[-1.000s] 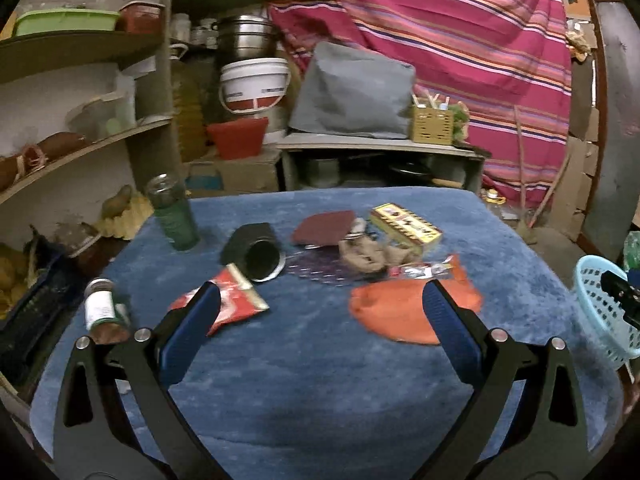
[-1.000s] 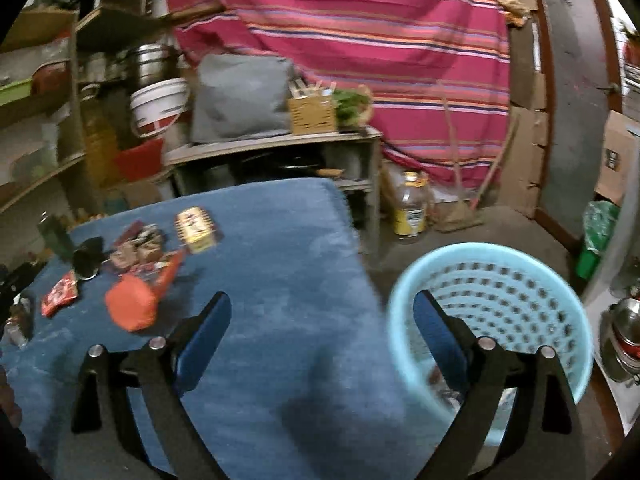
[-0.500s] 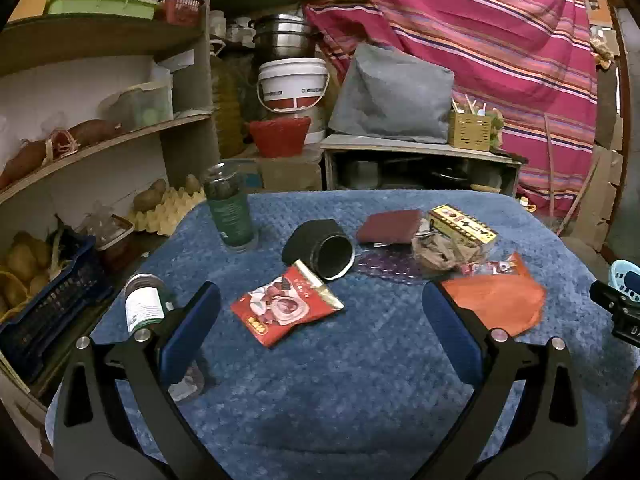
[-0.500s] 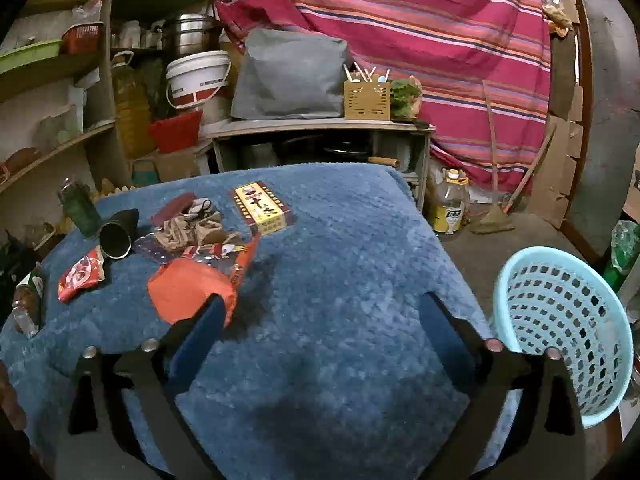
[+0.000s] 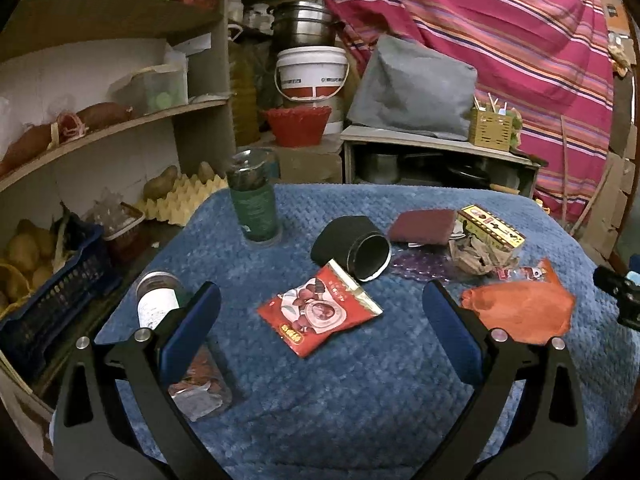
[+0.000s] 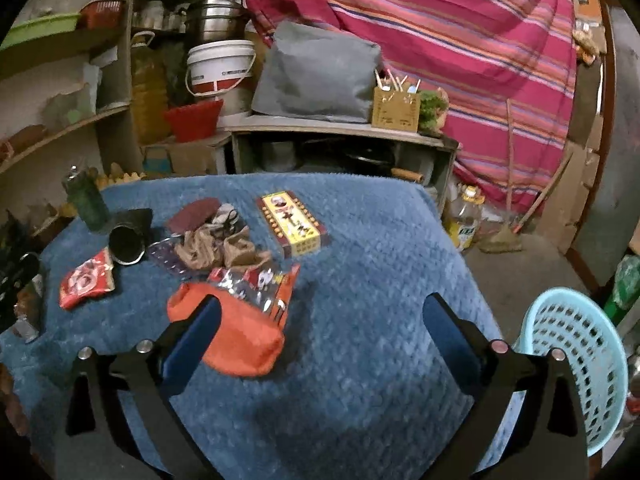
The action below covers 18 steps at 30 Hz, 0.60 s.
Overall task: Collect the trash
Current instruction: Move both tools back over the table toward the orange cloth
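A: Right wrist view: laundry basket (image 6: 576, 364) is cut off by the right edge, inside not visible. Jar (image 6: 28, 312) at far left is mostly out of frame.

B: Left wrist view: left finger (image 5: 188, 332) covers part of the jar (image 5: 160, 300); label unreadable. Print on the red snack packet (image 5: 320, 312) and yellow box (image 5: 490, 230) is too small to read.

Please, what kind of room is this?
Probably a home storeroom or pantry. Curved wooden shelves hold food, with potatoes on an egg tray; steel pots stand stacked above a white bucket, and a striped cloth covers the back wall.
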{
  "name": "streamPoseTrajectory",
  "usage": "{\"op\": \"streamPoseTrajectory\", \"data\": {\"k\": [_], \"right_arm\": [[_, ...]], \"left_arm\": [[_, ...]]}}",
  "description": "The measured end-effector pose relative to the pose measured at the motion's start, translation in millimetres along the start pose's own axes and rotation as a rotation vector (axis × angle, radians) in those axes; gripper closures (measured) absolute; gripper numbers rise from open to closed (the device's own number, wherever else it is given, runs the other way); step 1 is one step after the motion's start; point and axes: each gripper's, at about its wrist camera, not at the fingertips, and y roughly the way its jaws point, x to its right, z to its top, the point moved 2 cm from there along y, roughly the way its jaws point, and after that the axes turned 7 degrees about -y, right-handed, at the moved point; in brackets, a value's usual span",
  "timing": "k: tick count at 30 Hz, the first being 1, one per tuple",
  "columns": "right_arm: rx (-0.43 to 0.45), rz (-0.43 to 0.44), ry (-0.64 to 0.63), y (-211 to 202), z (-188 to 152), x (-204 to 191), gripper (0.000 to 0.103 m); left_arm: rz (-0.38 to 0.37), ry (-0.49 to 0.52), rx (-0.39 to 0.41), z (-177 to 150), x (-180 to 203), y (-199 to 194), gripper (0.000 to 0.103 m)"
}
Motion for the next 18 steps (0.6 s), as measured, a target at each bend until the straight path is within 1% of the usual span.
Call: {"op": "streamPoseTrajectory", "data": {"k": [2, 7, 9, 12, 16, 18], "right_arm": [[0.005, -0.018, -0.009, 2.0, -1.7, -2.9, 0.005], [-0.019, -0.03, -0.115, 12.0, -18.0, -16.5, 0.005], [-0.01, -0.038, -0.126, 12.4, -18.6, -18.0, 0.005], [0.022, -0.018, -0.095, 11.6, -19.2, -13.7, 0.005], [0.002, 0.003, -0.053, 18.5, -19.3, -4.4, 0.005], [0.001, -0.006, -0.04, 19.9, -17.8, 0.4, 0.004]], "left_arm": [[-0.007, 0.005, -0.01, -1.3, -0.7, 1.6, 0.006], [0.009, 0.029, -0.007, -4.9, 1.5, 5.7, 0.006], [0.014, 0.029, -0.014, -5.7, 2.5, 8.9, 0.006], [0.021, 0.033, -0.002, -6.9, 5.4, 10.6, 0.006], [0.045, 0.062, 0.002, -9.5, 9.5, 14.5, 0.006], [0.048, 0.057, -0.015, -10.8, 9.1, 20.6, 0.006]]}}
